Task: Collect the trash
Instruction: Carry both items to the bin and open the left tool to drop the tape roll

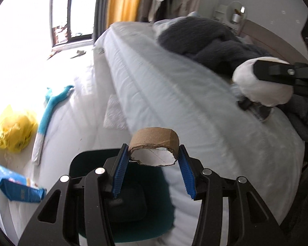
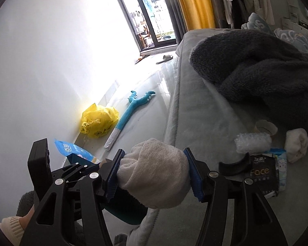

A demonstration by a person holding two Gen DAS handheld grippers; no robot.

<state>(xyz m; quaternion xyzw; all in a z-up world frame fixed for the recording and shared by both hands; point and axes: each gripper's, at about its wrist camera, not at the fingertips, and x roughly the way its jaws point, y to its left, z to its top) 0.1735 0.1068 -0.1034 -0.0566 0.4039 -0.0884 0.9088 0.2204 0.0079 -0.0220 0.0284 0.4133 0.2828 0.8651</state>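
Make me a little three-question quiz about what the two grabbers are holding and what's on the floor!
1. True or false: the left gripper holds a cardboard tape core.
2. What does the right gripper hold? A) a white rolled sock B) a slipper C) a bottle
3. Fill in: the crumpled bag on the floor by the wall is ____.

Key: 1 true; 2 A; 3 yellow.

Two white cloth bundles show: one (image 2: pixel 154 172) in a gripper, another (image 2: pixel 296 144) on the bed (image 2: pixel 205 112). There is one cardboard roll (image 1: pixel 154 150), one yellow bag (image 2: pixel 98 122), one blue packet (image 2: pixel 78 153), one bubble-wrap roll (image 2: pixel 253 142), and, at the blurred bed edge, perhaps two small packets (image 2: pixel 262 176).
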